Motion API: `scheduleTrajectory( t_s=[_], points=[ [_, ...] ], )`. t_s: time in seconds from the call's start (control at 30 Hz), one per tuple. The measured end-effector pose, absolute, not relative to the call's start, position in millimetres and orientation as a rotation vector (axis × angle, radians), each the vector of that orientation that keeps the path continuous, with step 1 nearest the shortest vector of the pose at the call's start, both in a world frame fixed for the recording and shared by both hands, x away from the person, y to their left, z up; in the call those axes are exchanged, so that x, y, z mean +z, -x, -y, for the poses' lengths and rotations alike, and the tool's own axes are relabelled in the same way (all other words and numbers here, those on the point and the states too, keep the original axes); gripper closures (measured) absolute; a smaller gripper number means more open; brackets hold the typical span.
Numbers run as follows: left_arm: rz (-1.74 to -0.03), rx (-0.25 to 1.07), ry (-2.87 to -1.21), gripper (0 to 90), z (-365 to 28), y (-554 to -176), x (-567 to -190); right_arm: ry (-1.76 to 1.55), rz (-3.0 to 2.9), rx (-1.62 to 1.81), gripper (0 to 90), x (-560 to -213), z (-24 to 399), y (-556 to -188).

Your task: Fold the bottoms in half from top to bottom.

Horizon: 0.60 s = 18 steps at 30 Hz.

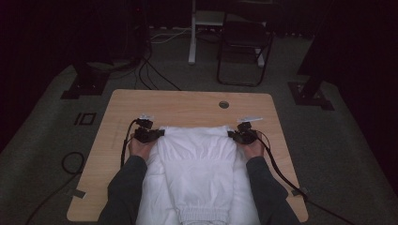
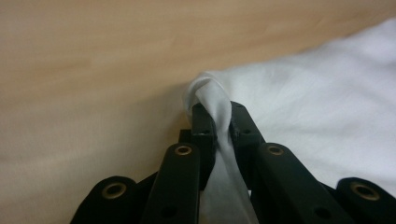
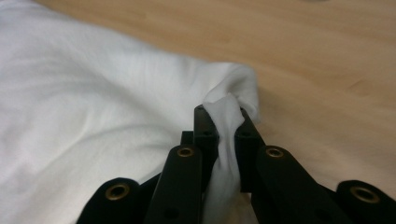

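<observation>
A white garment [image 1: 197, 159] is lying spread on the wooden counter [image 1: 187, 105], its hem hanging toward the person, while the left gripper [image 1: 159, 133] and the right gripper [image 1: 231, 134] are each pinching one far corner of it. In both gripper views the jaws are clamping shut on a bunched fold of cloth. Holding the two corners at once is probably meant to keep the far edge taut and even for a fold.

Garment [image 1: 197, 159] on table [image 1: 187, 101] (chair [image 1: 244, 42] behind).
</observation>
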<state>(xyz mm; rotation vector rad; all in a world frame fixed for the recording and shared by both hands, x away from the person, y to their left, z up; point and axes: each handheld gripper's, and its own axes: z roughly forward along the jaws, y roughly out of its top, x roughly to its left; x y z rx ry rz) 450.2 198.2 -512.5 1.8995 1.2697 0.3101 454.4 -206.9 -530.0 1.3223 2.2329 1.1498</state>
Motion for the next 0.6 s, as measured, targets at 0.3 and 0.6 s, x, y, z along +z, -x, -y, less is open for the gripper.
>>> scheduleTrajectory(
  t_s=[0.3, 0.6],
  points=[
    [-1.195, 0.387, -1.834, 84.0, -189.4, -458.4, -469.9, -1.285, -2.098, 1.261, 84.4, -489.4, 222.1, -454.4],
    [-1.173, 0.385, -1.813, 83.9, -189.1, -448.5, -471.5, -1.276, -2.089, 1.281, 84.2, -490.0, 225.8, -447.8]
  ],
)
